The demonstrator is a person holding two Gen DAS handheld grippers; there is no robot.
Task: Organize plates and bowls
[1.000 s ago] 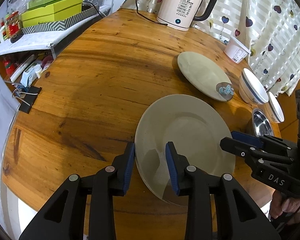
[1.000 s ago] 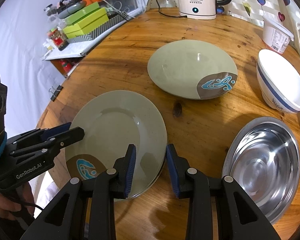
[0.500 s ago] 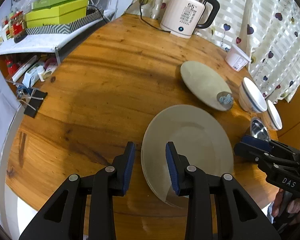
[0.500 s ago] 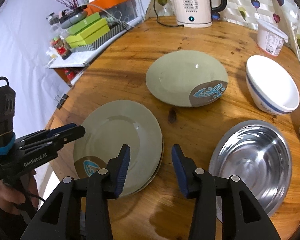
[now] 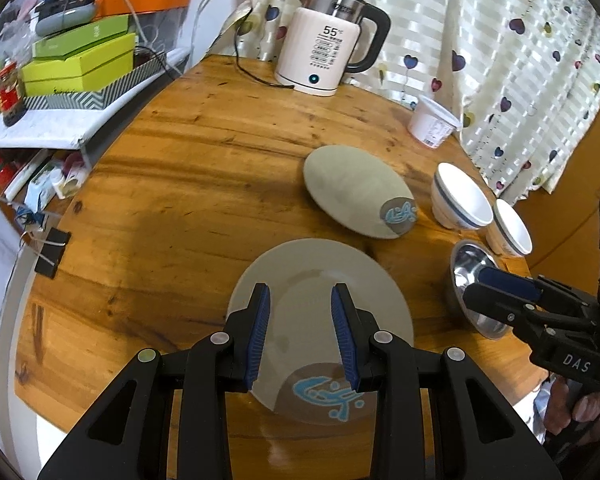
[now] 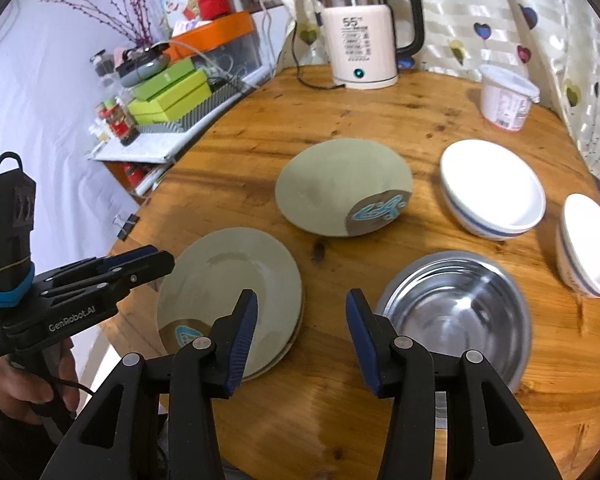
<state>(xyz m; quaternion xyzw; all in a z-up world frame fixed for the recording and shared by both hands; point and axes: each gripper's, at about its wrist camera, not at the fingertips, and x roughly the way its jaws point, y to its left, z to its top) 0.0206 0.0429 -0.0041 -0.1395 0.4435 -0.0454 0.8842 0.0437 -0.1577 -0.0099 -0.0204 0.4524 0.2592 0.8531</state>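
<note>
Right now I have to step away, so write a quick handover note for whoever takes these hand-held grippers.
Left hand-held gripper: open, empty, above the near plate stack.
Right hand-held gripper: jaws have just been opening, nothing between them, over bare table between the stack and the steel bowl.
Done: at least two green plates sit stacked at the near edge.
Left: the third green plate lies alone mid-table; the two white bowls and the steel bowl stand apart on the right, not nested.
</note>
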